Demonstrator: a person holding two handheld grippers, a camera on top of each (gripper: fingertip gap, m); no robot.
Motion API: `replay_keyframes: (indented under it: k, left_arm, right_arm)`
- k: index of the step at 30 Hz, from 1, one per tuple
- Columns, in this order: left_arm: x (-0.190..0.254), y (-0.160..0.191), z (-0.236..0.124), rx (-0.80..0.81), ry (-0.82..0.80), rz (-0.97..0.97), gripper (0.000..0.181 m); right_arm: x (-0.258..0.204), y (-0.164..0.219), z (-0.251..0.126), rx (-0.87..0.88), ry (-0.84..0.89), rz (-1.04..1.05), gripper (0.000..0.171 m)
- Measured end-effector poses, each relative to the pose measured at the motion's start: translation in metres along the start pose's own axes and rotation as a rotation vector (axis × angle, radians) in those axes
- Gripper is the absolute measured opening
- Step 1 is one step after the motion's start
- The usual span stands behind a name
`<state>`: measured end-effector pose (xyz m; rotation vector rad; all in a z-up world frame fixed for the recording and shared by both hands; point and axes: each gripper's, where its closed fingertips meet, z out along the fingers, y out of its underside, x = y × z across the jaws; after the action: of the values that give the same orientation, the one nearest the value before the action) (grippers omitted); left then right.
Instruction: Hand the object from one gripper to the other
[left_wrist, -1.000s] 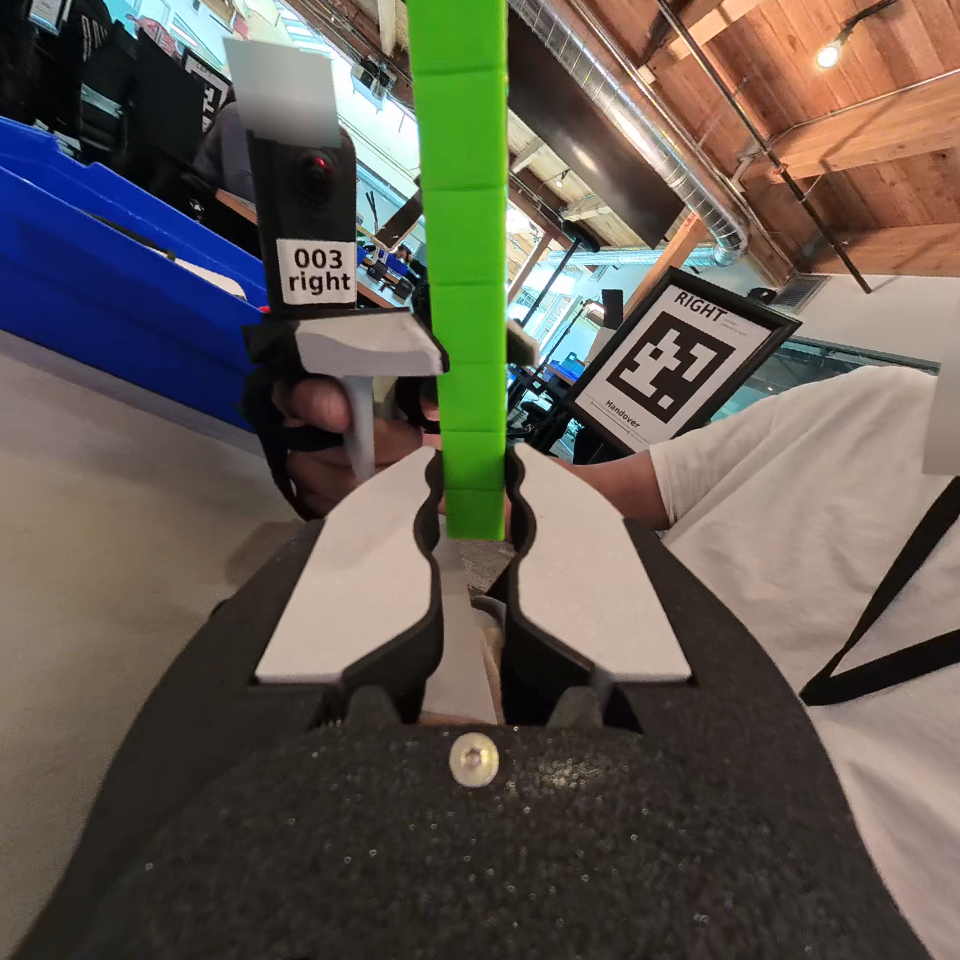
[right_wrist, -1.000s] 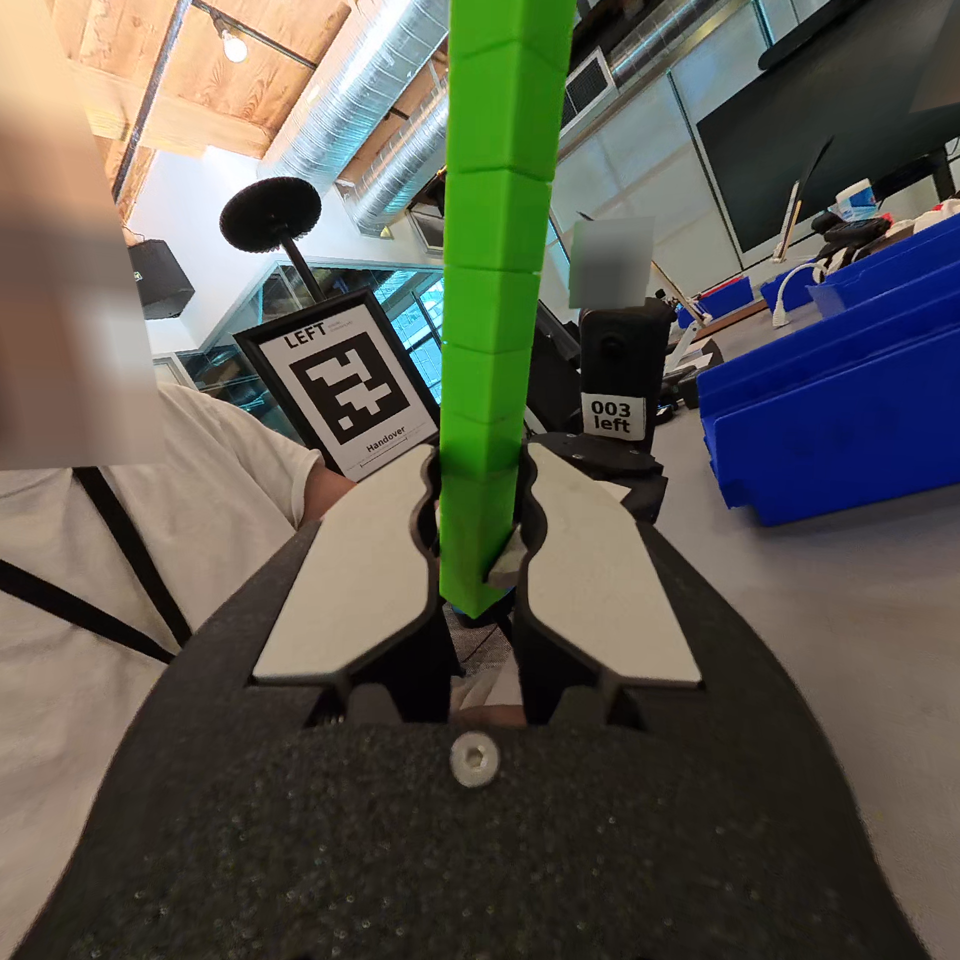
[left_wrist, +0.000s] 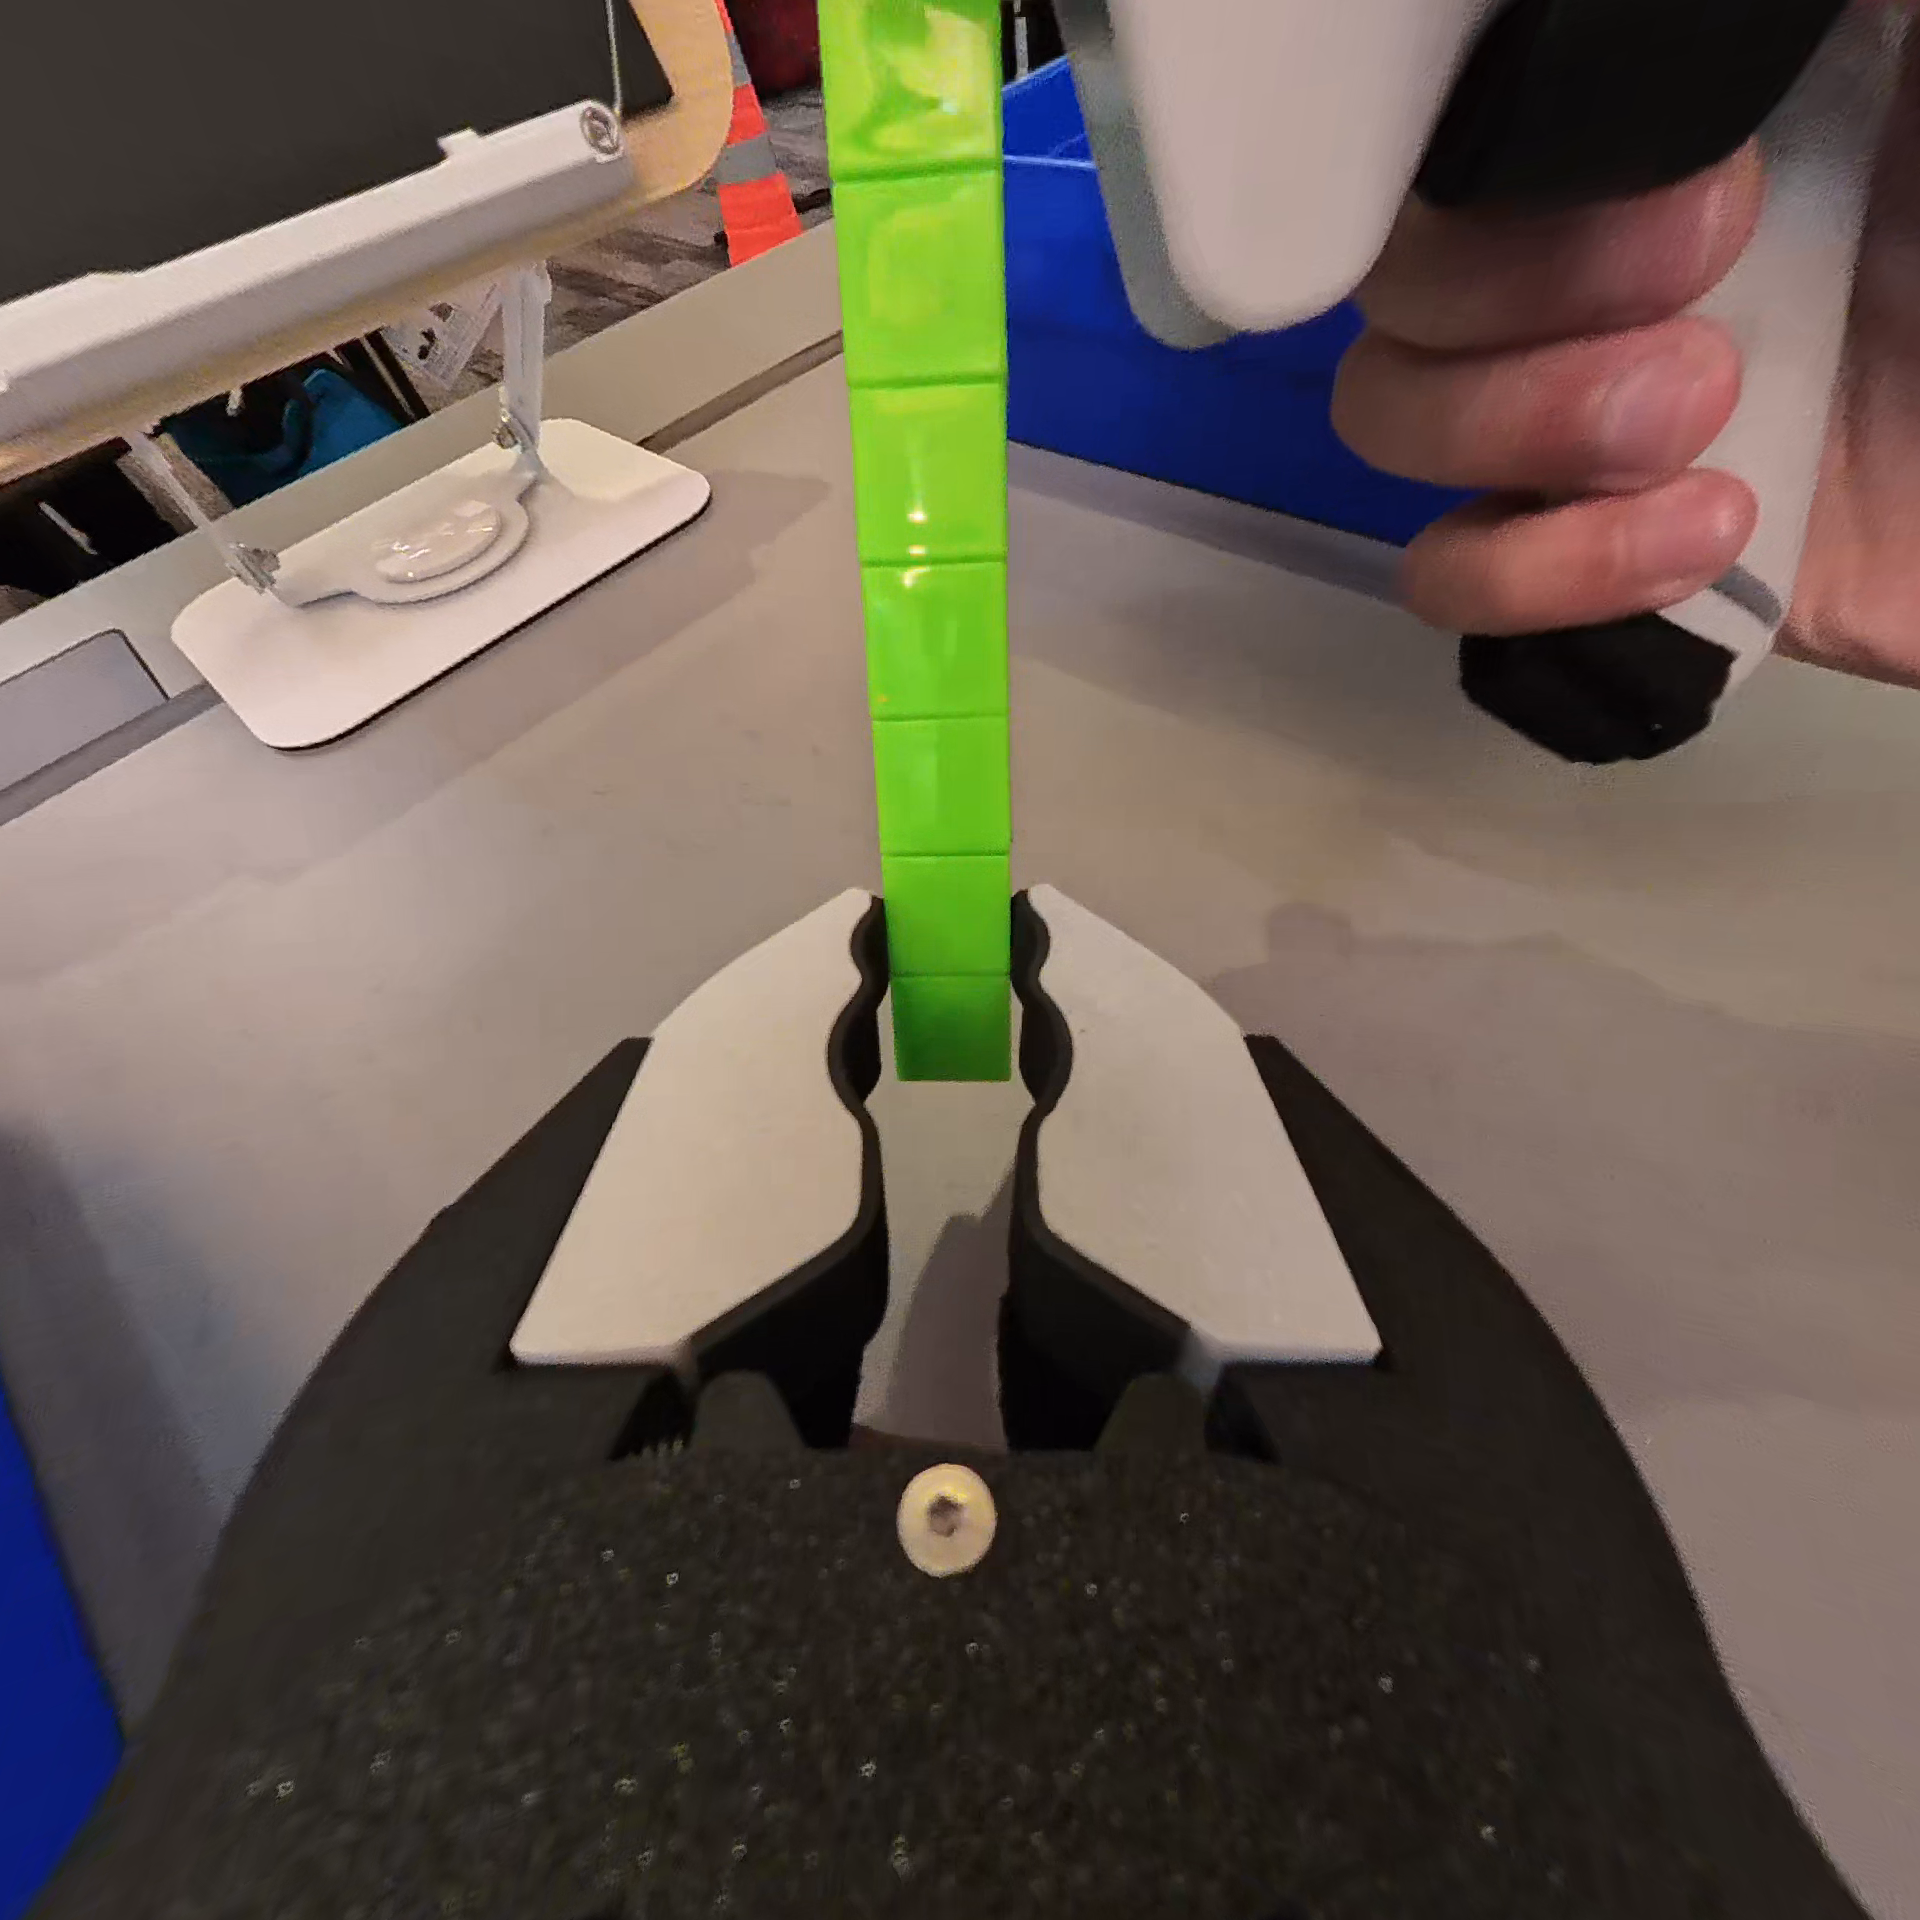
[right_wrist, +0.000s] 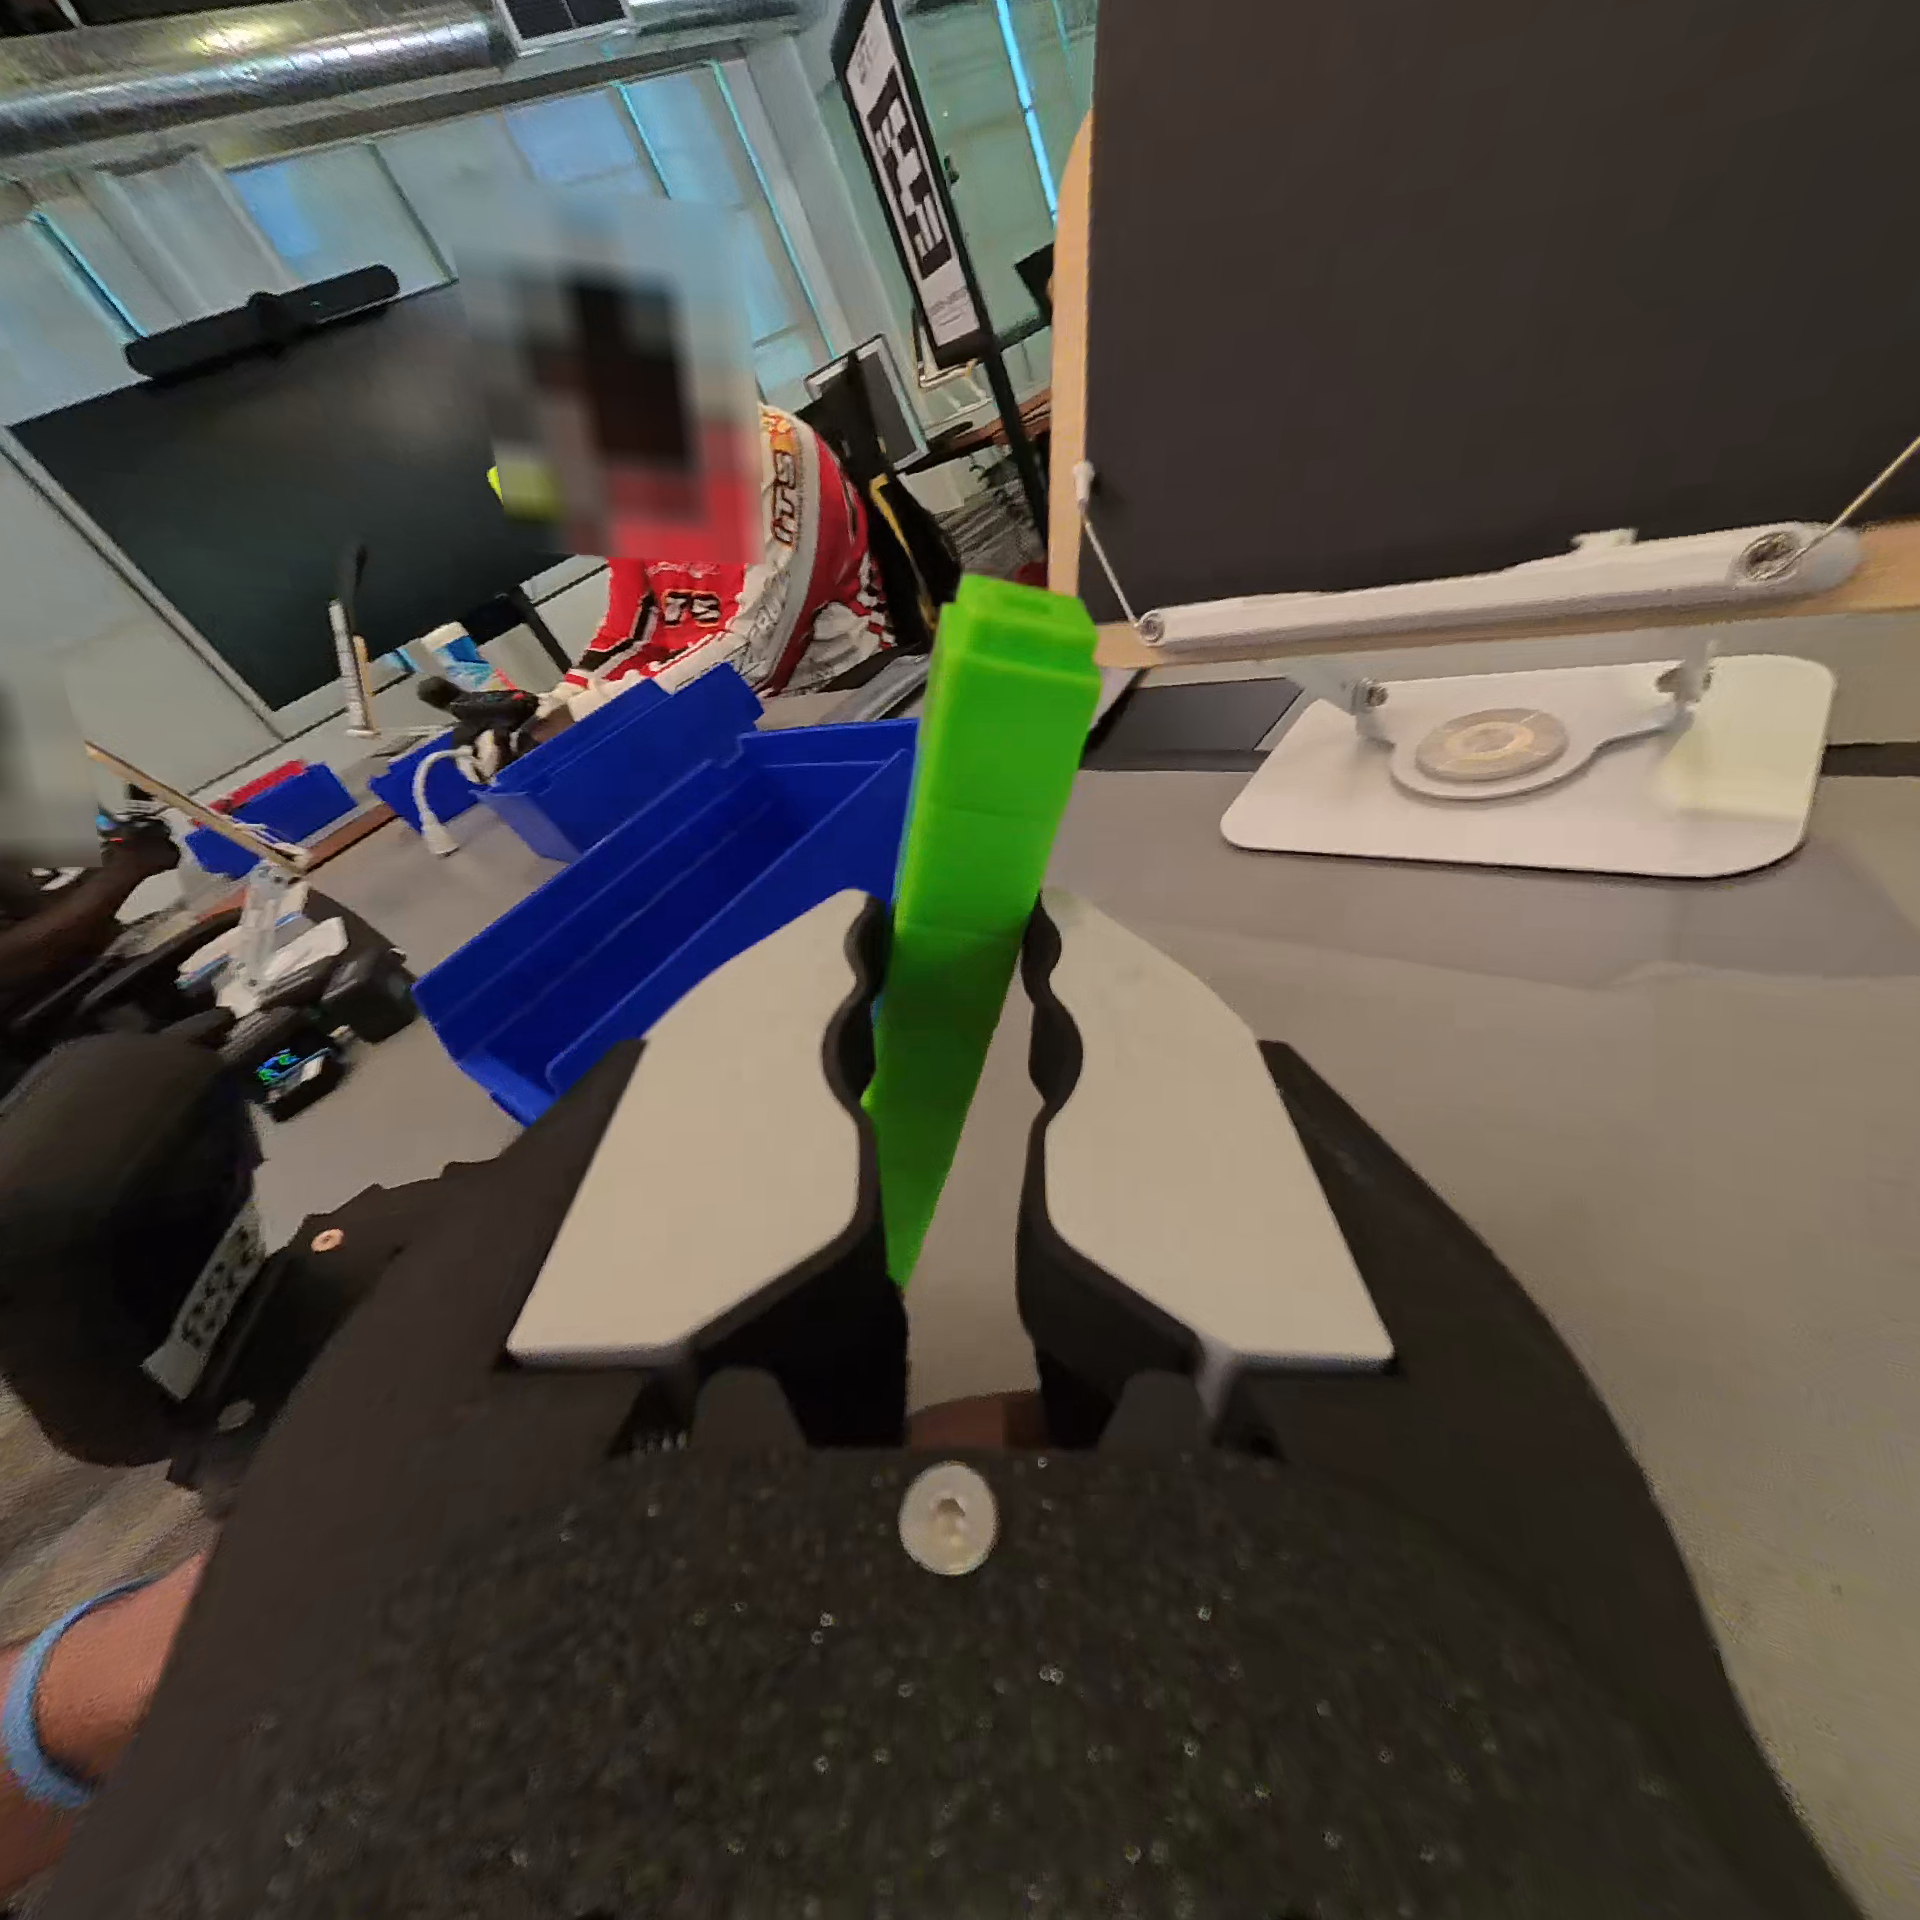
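Green bar (left_wrist: 940, 644) sits clamped in both tongs at once, so the handover is still at its shared-grip stage. On my left feed the left gripper (left_wrist: 948, 935) has its jaws drawn in to the bar's width, pads touching it on both sides just above its near end. The rest of the bar runs straight away from me and out of the top of the picture. On my right feed the right gripper (right_wrist: 954, 925) looks closed on it as well. Its tips press the bar from both sides, though lower in the throat I see a gap on one side, with the bar lying at a slant there.

What has changed in the last second is the pose, not the grip. Both feeds looked up at the ceiling beams; now they look down over the grey table (left_wrist: 416, 987), with the white stand (right_wrist: 1507, 821) and blue bins (right_wrist: 665, 904) behind. The right tool has also swung round. It faced my left camera from behind the bar; now its handle and the hand (left_wrist: 1558, 436) on it sit close at the upper right, blurred, and the bar's far end shows free on the right feed.

My reading is that neither side has let go yet, and one gripper must open before anything has been passed
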<state>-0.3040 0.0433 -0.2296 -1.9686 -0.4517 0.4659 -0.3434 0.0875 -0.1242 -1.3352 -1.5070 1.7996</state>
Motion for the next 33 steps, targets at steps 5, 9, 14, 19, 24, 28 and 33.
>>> replay_keyframes:
  k: [5,9,14,19,24,28,33]
  left_arm:
    - [0.004,0.008,0.005,-0.024,0.026,-0.013,0.022]
    - [0.009,0.003,0.003,0.022,0.072,-0.054,0.032]
    - [0.001,-0.012,-0.008,0.086,0.096,-0.131,0.043]
    - [-0.018,-0.053,-0.039,0.240,0.102,-0.221,0.043]
    - [-0.013,-0.063,-0.048,0.254,0.106,-0.149,0.043]
    - [-0.005,-0.054,-0.041,0.208,0.135,-0.127,0.040]
    - [-0.007,-0.044,-0.034,0.159,0.118,-0.106,0.023]
  right_arm:
    - [0.003,0.009,0.003,-0.042,-0.038,0.053,0.023]
    - [0.003,0.009,0.002,-0.057,-0.044,-0.027,0.023]
    - [0.001,-0.003,-0.004,-0.036,0.041,-0.468,0.023]
    - [-0.004,0.002,-0.006,-0.066,0.220,-1.215,0.023]
    - [-0.006,0.037,0.002,-0.152,0.273,-1.595,0.023]
    - [-0.016,0.060,0.007,-0.171,0.234,-1.730,0.023]
    - [-0.022,0.068,0.008,-0.166,0.227,-1.804,0.023]
